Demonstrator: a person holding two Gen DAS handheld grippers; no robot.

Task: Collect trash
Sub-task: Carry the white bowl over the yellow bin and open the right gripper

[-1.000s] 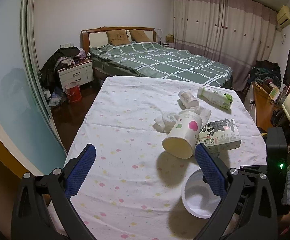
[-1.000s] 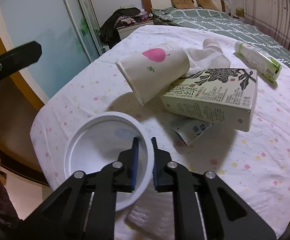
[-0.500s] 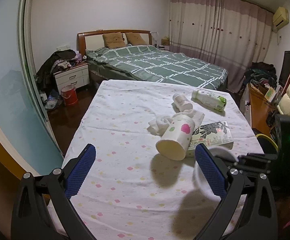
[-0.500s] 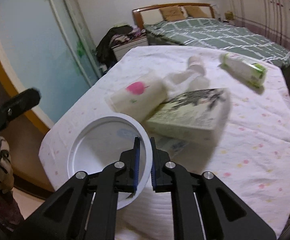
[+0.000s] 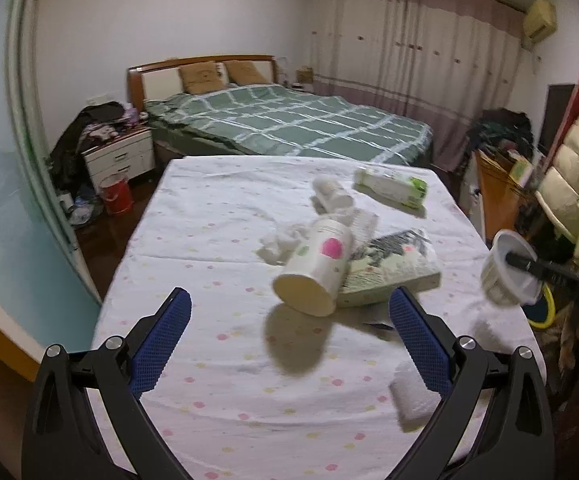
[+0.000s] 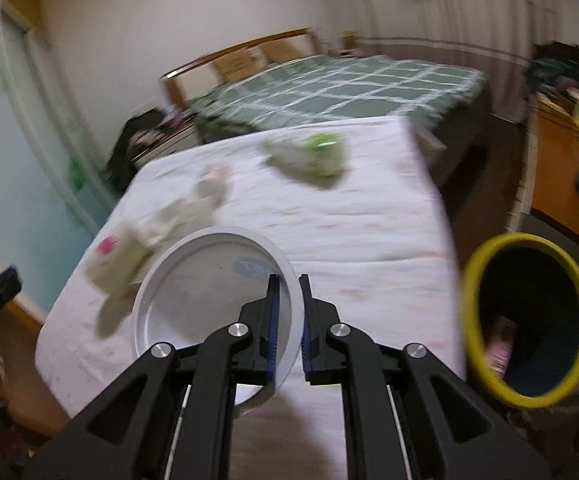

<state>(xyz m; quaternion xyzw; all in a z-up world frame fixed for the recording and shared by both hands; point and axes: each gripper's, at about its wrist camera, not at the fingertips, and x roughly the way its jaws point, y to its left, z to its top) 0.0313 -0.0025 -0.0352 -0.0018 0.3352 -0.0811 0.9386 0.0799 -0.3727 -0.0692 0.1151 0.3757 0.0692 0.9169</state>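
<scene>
My right gripper (image 6: 287, 280) is shut on the rim of a white plastic bowl (image 6: 209, 296) and holds it in the air off the table's right edge; the bowl also shows in the left wrist view (image 5: 507, 268). A yellow-rimmed dark bin (image 6: 529, 324) stands on the floor to the right of it. My left gripper (image 5: 289, 300) is open and empty above the table's near end. On the table (image 5: 209, 240) lie a paper cup with a pink spot (image 5: 313, 264), a printed carton (image 5: 389, 268), crumpled tissue (image 5: 277, 244), a small cup (image 5: 331, 194) and a green-white bottle (image 5: 391, 188).
A small white roll (image 5: 411, 400) lies at the table's near right corner. A bed (image 5: 289, 128) stands behind the table, a nightstand (image 5: 119, 158) and red bucket (image 5: 117, 198) to the left, a wooden desk (image 5: 497, 188) and clutter to the right.
My right gripper has lifted the white bowl off the table and swung it right, towards the bin. My left gripper has pulled back a little and stayed open.
</scene>
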